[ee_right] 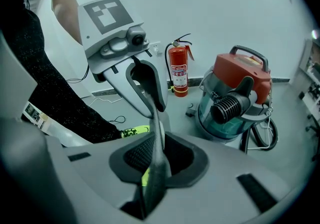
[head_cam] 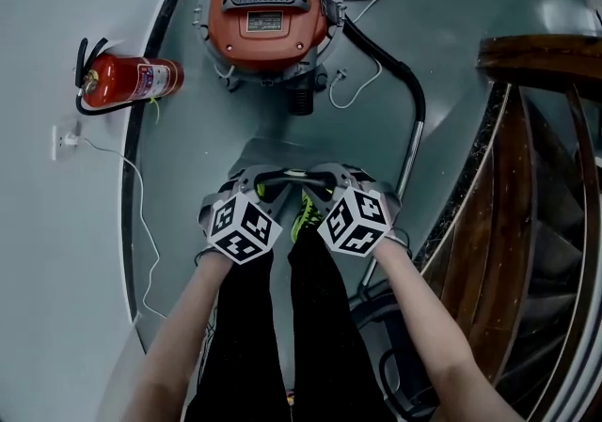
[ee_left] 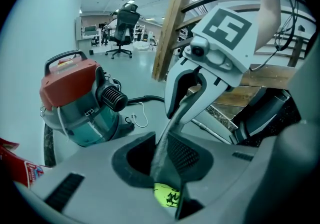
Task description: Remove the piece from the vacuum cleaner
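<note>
The vacuum cleaner (head_cam: 268, 7), with an orange lid and a teal drum, stands on the floor ahead of me; it also shows as the vacuum cleaner (ee_left: 75, 98) and the vacuum cleaner (ee_right: 235, 93). A short black ribbed piece (ee_left: 112, 98) sticks out of its front, seen too as the ribbed piece (ee_right: 227, 108). My left gripper (head_cam: 280, 181) and right gripper (head_cam: 312, 179) point at each other above my legs, well short of the vacuum. Both look shut, tips meeting, and I see nothing held. The left gripper view shows the right gripper (ee_left: 173, 116); the right gripper view shows the left gripper (ee_right: 155, 112).
A black hose (head_cam: 395, 63) runs from the vacuum's right side to a metal tube (head_cam: 410, 162). A red fire extinguisher (head_cam: 132, 82) lies at the left by the wall. A white cable (head_cam: 141, 213) trails from a wall socket (head_cam: 64, 140). Wooden stair rails (head_cam: 527, 223) stand on the right.
</note>
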Available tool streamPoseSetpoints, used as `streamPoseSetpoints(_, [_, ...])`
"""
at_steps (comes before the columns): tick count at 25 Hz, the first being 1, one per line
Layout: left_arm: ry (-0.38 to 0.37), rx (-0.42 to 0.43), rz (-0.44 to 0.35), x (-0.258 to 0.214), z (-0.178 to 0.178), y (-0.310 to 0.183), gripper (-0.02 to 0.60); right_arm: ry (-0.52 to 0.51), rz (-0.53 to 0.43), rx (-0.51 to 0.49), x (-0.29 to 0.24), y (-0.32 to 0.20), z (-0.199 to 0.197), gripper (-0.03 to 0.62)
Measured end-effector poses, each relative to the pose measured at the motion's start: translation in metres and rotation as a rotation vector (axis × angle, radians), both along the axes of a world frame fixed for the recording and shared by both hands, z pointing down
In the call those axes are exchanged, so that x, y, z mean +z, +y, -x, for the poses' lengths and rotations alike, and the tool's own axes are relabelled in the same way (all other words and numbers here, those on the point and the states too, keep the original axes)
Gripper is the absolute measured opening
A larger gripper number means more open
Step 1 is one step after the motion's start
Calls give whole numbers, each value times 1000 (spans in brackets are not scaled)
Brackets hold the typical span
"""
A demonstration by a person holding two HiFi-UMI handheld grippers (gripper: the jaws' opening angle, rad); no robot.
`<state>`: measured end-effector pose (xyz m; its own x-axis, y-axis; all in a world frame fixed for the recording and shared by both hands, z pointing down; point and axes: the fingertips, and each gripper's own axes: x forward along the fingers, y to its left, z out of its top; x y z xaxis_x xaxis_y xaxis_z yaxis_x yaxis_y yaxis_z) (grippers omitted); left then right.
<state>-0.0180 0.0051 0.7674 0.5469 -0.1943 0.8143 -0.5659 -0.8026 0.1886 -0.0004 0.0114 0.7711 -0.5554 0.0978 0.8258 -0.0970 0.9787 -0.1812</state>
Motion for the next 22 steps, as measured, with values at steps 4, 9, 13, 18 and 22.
streamPoseSetpoints(4, [-8,9,-6,9,2,-2,80,0,1,6,9,-2,2,63])
streamPoseSetpoints(9, [-9,12,-2,21,3,-5,81,3,10,27,22,-5,3,63])
streamPoseSetpoints(13, [3,8,9,29,3,-10,81,-1,19,44,30,-10,3,63])
streamPoseSetpoints(18, [-1,13,17,40,4,-13,81,8,36,57,41,-14,4,63])
streamPoseSetpoints(22, [2,11,31,51,6,-20,81,17,45,67,51,-21,5,63])
